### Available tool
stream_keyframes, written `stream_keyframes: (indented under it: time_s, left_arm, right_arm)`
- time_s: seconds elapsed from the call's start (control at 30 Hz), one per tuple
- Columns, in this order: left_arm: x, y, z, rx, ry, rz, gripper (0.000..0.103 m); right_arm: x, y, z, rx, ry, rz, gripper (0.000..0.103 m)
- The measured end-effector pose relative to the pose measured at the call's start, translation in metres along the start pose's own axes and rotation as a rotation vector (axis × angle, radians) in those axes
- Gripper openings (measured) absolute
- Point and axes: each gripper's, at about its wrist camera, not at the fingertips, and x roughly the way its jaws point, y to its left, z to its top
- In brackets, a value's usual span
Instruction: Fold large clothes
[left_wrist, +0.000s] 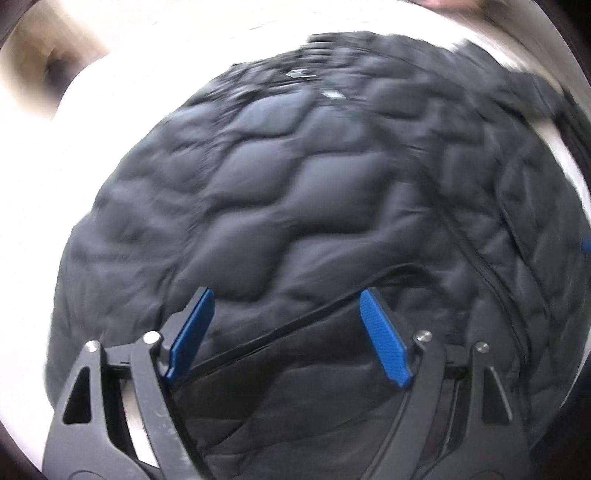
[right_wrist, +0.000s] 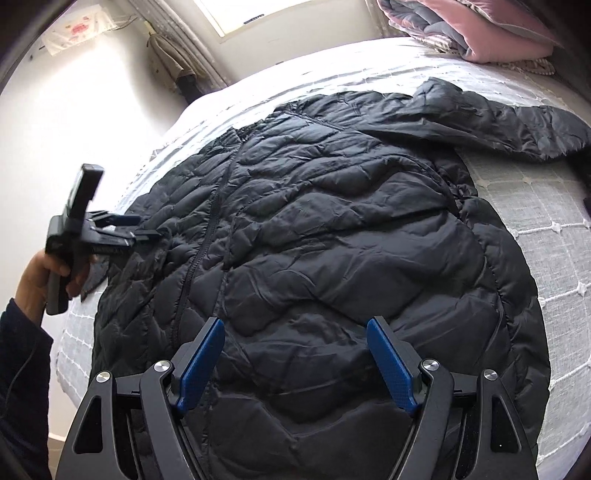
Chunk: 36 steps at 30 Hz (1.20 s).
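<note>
Now both the left gripper (left_wrist: 286, 334) and right gripper (right_wrist: 295, 363) gape wide, empty, above the black quilted puffer jacket (right_wrist: 332, 229). Each should probably pinch its hem cleanly through both layers.

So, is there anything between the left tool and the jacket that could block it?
No, nothing visible. The left tool hangs open right above the jacket, over its zipper edge, with only air between. The jacket lies spread on the bed; the folded blanket sits far off.
</note>
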Motion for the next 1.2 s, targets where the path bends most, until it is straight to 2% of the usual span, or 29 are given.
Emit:
stream_keyframes:
  time_s: [0.1,0.2,0.27,0.37,0.4,0.57,0.6,0.63,0.67,0.7,0.73,0.8,0.93,1.1,1.2]
  left_arm:
    - [0.004,0.033,-0.026,-0.108,0.001,-0.024,0.081]
    - [0.004,0.061,-0.061,-0.235,-0.05,-0.07,0.081]
    - [0.003,0.082,-0.082,-0.333,-0.102,-0.141,0.081]
    - [0.001,0.106,-0.109,-0.487,-0.182,-0.295,0.081]
    - [0.002,0.108,-0.113,-0.499,-0.189,-0.318,0.081]
    - [0.001,0.096,-0.113,-0.444,-0.221,-0.328,0.08]
    - [0.002,0.095,-0.11,-0.443,-0.225,-0.325,0.072]
    - [0.002,0.091,-0.107,-0.437,-0.225,-0.317,0.057]
    - [0.002,0.087,-0.105,-0.423,-0.221,-0.305,0.048]
    - [0.005,0.087,-0.105,-0.414,-0.216,-0.296,0.033]
    - [0.004,0.086,-0.106,-0.405,-0.214,-0.29,0.022]
    - [-0.003,0.082,-0.112,-0.374,-0.238,-0.293,0.014]
    - [-0.018,0.074,-0.132,-0.303,-0.293,-0.308,0.008]
    - [-0.038,0.066,-0.164,-0.266,-0.34,-0.324,0.007]
    - [-0.047,0.057,-0.184,-0.236,-0.335,-0.302,0.007]
  right_arm:
    - [0.002,-0.005,0.0,0.021,0.011,-0.001,0.08]
    - [0.0,-0.006,0.0,0.037,0.014,0.022,0.08]
    - [0.0,-0.006,0.0,0.037,0.015,0.032,0.08]
    - [0.001,-0.004,0.0,0.038,0.018,0.035,0.08]
    - [0.002,-0.005,0.0,0.042,0.02,0.036,0.08]
    - [0.003,-0.006,0.0,0.05,0.024,0.035,0.08]
    - [0.004,-0.005,0.0,0.049,0.025,0.034,0.08]
    - [0.004,-0.005,0.0,0.049,0.026,0.032,0.08]
    - [0.005,-0.005,0.0,0.049,0.027,0.03,0.08]
    - [0.006,-0.005,0.0,0.048,0.028,0.029,0.08]
    - [0.006,-0.005,0.0,0.048,0.028,0.028,0.08]
    - [0.007,-0.006,0.0,0.052,0.03,0.03,0.08]
    - [0.006,-0.007,0.0,0.059,0.027,0.034,0.08]
    - [0.006,-0.007,0.0,0.06,0.029,0.032,0.08]
    - [0.006,-0.007,0.0,0.061,0.027,0.032,0.08]
